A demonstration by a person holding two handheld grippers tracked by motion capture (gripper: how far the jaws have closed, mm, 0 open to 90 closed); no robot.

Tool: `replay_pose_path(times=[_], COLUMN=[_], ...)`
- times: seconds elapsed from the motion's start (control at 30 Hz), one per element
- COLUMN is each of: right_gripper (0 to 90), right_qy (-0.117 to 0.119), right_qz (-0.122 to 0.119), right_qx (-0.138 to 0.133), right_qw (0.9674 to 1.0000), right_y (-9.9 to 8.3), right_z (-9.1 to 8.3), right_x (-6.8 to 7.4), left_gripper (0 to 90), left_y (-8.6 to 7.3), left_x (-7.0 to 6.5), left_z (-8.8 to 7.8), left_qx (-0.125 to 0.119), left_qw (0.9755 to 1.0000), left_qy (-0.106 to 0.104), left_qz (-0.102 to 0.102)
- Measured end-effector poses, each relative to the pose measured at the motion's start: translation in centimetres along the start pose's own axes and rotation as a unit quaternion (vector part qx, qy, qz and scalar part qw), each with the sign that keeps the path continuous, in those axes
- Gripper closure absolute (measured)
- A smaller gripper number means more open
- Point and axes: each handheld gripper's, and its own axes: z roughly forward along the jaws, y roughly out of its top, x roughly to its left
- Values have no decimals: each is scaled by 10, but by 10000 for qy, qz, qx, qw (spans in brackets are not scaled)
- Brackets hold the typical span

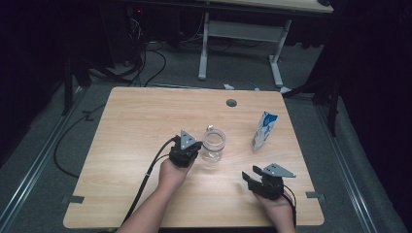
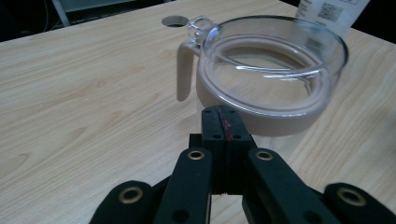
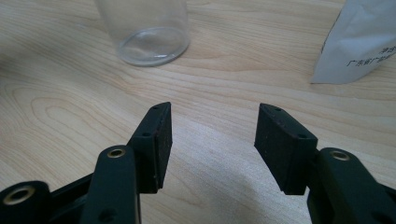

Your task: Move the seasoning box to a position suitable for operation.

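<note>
Wooden table (image 1: 145,121) in a dark room. Right gripper (image 3: 212,140), jaws apart, holds nothing. Left gripper (image 2: 223,123), jaws pressed together, points at the jar (image 2: 271,70) just ahead: clear, rigid, probably slippery and breakable; grip its rim or handle (image 2: 186,70). Pouch (image 1: 265,130) stands beyond.

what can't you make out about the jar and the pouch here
- Clear jar: its base, hidden in the left gripper view by the shut left gripper.
- Jar's rim, cut off by the top edge of the right gripper view.
- White and blue pouch: its print is too small in the high view and cropped in both gripper views.
</note>
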Motion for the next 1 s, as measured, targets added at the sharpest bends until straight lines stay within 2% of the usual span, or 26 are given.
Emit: replay_pose_path(times=[0.27, 0.4, 0.47, 0.53, 0.57, 0.6, 0.63, 0.77, 0.8, 0.83, 0.97, 1.0], right_gripper=[465, 466, 466, 467, 467, 468, 468, 468, 468, 468, 468, 468], right_qy=[11, 15, 17, 11, 10, 16, 16, 28, 32, 32, 52, 67], right_qz=[5, 9, 13, 45, 47, 50, 50, 62, 61, 61, 71, 84], right_qx=[-11, -18, -20, -33, -33, -45, -45, -54, -71, -71, -95, -102], right_qw=[10000, 10000, 10000, 10000, 10000, 10000, 10000, 10000, 10000, 10000, 9999, 9999], right_y=[0, 0, 0, 0, 0, 0, 0, 0, 1, 1, 1, 1], right_z=[0, 0, 0, -1, -2, -2, -2, -3, -4, -4, -5, -5], right_x=[-1, -1, -1, -1, -1, -2, -2, -2, -2, -2, -4, -4], left_gripper=[900, 899, 900, 900, 900, 900, 900, 900, 900, 900, 900, 900], left_y=[-1, -1, 0, 3, 6, 17, 17, 46, 58, 58, 68, 68], left_x=[-15, -26, -29, -31, -30, -24, -24, -11, -8, -8, 1, 5], left_z=[0, 0, -2, -7, -10, -11, -11, 3, 14, 14, 41, 49], left_qx=[-31, -47, -65, -181, -275, -387, -387, -407, -330, -330, 30, 68], left_qw=[9998, 9994, 9993, 9993, 9992, 9990, 9990, 9988, 9993, 9993, 9998, 9995], left_qy=[-201, -353, -363, -324, -278, -178, -178, -127, -76, -76, -25, -160], left_qz=[-17, 45, 48, 40, -14, -132, -132, -243, -159, -159, -185, -270])
